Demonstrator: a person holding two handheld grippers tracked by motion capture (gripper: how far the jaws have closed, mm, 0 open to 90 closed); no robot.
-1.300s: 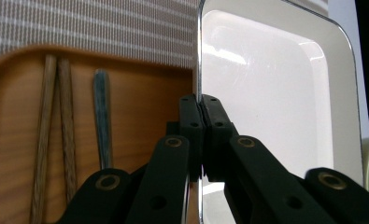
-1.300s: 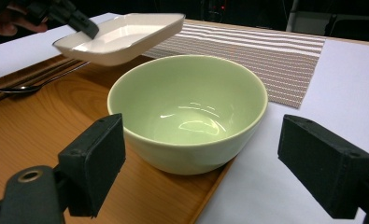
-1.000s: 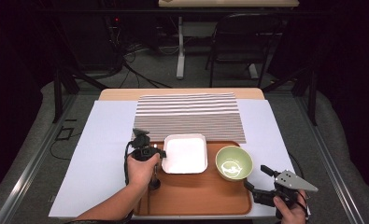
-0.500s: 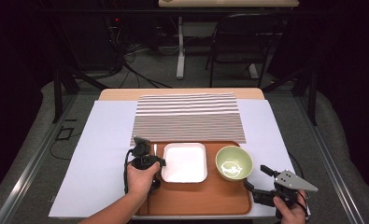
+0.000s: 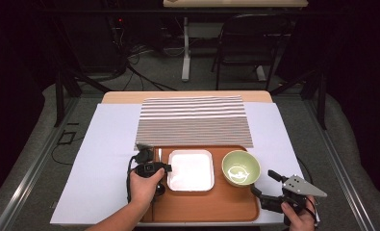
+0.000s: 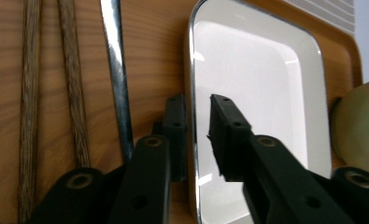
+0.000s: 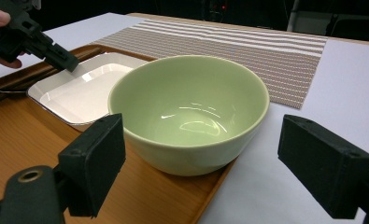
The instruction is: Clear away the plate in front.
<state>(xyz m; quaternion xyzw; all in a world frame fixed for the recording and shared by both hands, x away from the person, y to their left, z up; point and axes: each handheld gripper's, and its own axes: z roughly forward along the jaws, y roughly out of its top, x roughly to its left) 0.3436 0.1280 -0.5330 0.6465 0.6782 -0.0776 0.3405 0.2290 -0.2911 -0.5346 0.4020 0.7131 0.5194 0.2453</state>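
While on tray (image 5: 235,207), dish (image 5: 191,168) apparently lengthwise toward mat (image 5: 192,120)

Table lit from overhead, room behind dark; glare on white dish (image 6: 257,88); near jaws slightly soft.

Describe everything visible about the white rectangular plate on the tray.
The white plate is a shallow rectangle with rounded corners and a raised rim, glossy like glazed ceramic, and empty. It lies flat on the brown tray, left of the green bowl. The left gripper straddles its near-left rim, one jaw inside, one outside; its jaws have just been opening, with a gap showing at the rim.
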